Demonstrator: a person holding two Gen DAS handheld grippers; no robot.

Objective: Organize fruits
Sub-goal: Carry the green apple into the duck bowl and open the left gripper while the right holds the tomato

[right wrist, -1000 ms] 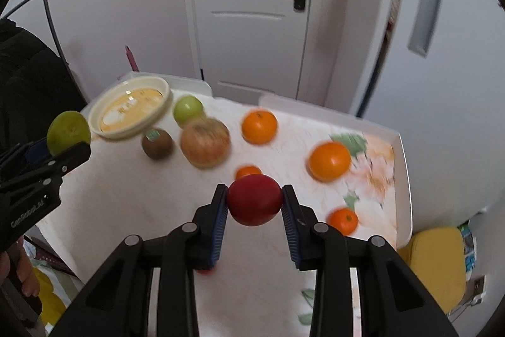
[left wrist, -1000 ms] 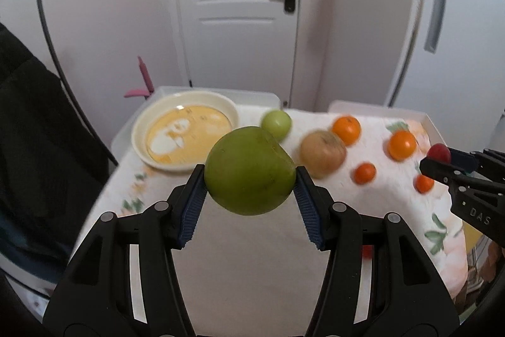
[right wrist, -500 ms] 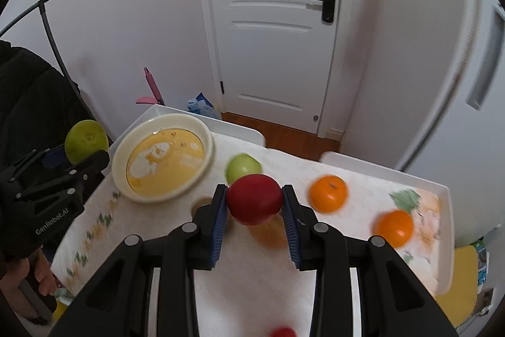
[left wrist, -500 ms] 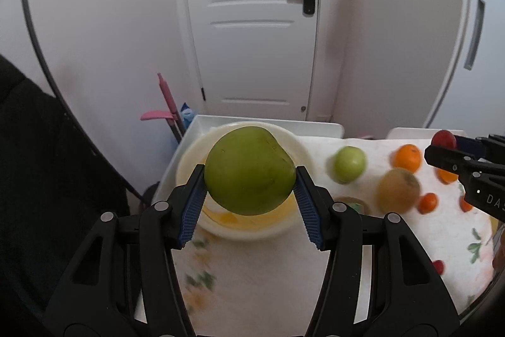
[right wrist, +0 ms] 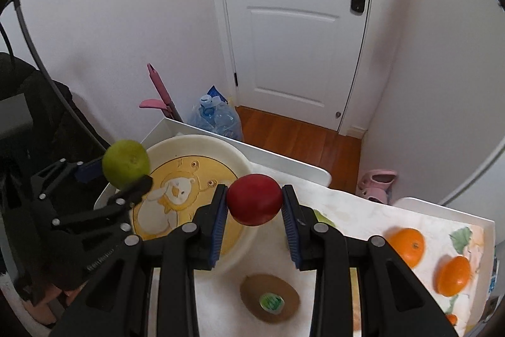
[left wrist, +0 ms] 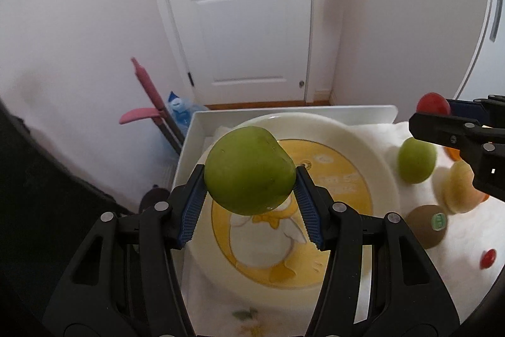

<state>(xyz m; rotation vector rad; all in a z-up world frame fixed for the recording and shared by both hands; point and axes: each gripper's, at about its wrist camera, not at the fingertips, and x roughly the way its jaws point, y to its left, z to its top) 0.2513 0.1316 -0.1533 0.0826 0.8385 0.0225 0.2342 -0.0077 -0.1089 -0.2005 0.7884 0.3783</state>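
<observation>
My left gripper (left wrist: pixel 250 187) is shut on a large green apple (left wrist: pixel 249 171), held above the cream bowl (left wrist: pixel 372 160) with a yellow duck picture inside. From the right wrist view, that green apple (right wrist: pixel 126 164) hangs over the bowl's left rim (right wrist: pixel 195 141). A red apple (right wrist: pixel 255 203) is clamped in my right gripper (right wrist: pixel 255 207), just right of the bowl and above the table. In the left wrist view the red apple (left wrist: pixel 433 104) and right gripper (left wrist: pixel 442 119) enter from the right edge.
On the cloth-covered table (right wrist: pixel 347 204) lie a kiwi (right wrist: pixel 269 296), two oranges (right wrist: pixel 405 245), a smaller green apple (left wrist: pixel 416 159), a tan fruit (left wrist: pixel 459 190) and a small red fruit (left wrist: pixel 487 258). A white tray edge (left wrist: pixel 284 111) borders the table. Beyond stand a door, water bottle and pink tool.
Both grippers have carried their apples leftward across the table toward the bowl. The bowl now lies directly under the green apple, and the oranges have slid to the right edge.
</observation>
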